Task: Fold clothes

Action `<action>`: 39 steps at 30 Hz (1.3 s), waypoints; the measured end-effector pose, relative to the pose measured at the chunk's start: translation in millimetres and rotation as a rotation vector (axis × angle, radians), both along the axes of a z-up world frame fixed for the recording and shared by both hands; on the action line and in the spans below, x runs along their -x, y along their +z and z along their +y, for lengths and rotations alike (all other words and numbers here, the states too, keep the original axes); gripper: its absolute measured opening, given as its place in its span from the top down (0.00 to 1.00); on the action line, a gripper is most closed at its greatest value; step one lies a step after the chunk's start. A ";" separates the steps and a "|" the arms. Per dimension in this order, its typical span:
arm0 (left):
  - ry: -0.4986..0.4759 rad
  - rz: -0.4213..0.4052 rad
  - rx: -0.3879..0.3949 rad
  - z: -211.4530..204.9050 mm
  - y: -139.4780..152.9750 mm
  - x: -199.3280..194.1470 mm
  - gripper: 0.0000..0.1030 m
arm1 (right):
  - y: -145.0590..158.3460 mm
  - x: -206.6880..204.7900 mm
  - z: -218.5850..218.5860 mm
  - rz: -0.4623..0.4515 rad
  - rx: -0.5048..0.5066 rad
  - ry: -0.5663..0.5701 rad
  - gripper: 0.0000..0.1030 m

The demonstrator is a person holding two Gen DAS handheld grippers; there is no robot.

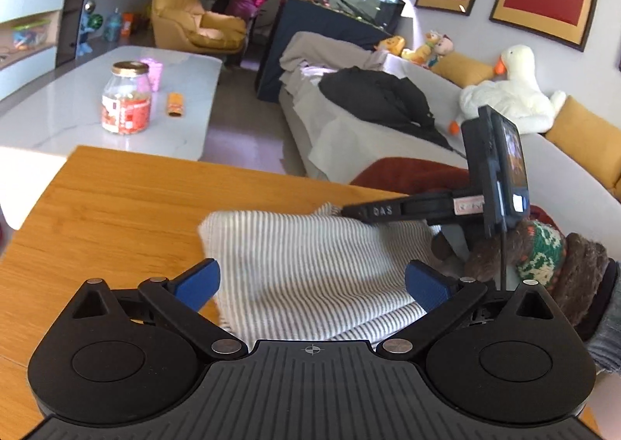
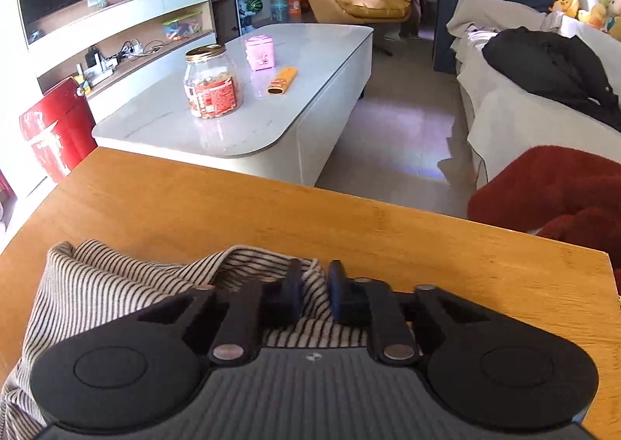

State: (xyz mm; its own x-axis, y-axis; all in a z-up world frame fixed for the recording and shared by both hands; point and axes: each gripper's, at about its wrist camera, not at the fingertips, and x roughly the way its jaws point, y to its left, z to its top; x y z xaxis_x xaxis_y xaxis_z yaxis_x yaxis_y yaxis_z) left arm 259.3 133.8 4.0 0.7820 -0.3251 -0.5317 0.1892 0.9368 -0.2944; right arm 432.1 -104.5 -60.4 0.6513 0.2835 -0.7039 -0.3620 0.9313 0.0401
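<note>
A striped white-and-black garment (image 1: 310, 269) lies bunched on the wooden table (image 1: 128, 203). My left gripper (image 1: 312, 282) is open, its blue pads (image 1: 200, 280) spread on either side of the cloth, just above it. My right gripper (image 2: 315, 290) is nearly closed and pinches a fold of the striped garment (image 2: 116, 284) at its far edge. In the left wrist view the right gripper (image 1: 349, 211) reaches in from the right over the cloth's far edge, held by a hand in a knitted glove (image 1: 539, 257).
The wooden table's far edge (image 2: 349, 203) runs just beyond the garment. A red fuzzy cushion (image 2: 555, 187) sits off its right corner. Beyond stand a white coffee table (image 2: 271, 110) with a jar (image 2: 211, 84), and a sofa (image 1: 388, 129) with a black jacket.
</note>
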 end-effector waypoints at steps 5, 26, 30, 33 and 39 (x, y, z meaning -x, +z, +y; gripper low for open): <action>0.031 0.040 0.031 28.0 11.7 -3.1 0.00 | 54.2 65.8 -31.5 -0.073 -0.198 0.040 0.95; -0.147 0.056 -0.225 -5.7 -0.9 22.6 0.00 | 82.0 254.6 -96.6 -0.201 -0.273 0.047 0.52; -0.170 0.140 -0.222 10.6 -13.7 34.4 0.00 | 71.6 237.9 -113.5 -0.163 -0.194 -0.108 0.41; -0.158 0.181 -0.165 22.7 -11.4 37.6 0.00 | 38.4 226.7 -120.2 -0.043 -0.127 -0.170 0.38; -0.152 0.233 0.064 43.1 8.6 37.1 0.01 | 25.9 232.3 -134.2 -0.023 -0.108 -0.210 0.30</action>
State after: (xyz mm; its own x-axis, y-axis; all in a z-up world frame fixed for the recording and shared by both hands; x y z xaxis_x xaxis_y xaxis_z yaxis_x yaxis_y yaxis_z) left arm 222.2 176.9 12.7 0.5811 -0.4678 -0.6660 0.2467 0.8811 -0.4036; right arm 199.8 -238.6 -34.5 0.7193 0.2132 -0.6612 -0.1630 0.9770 0.1377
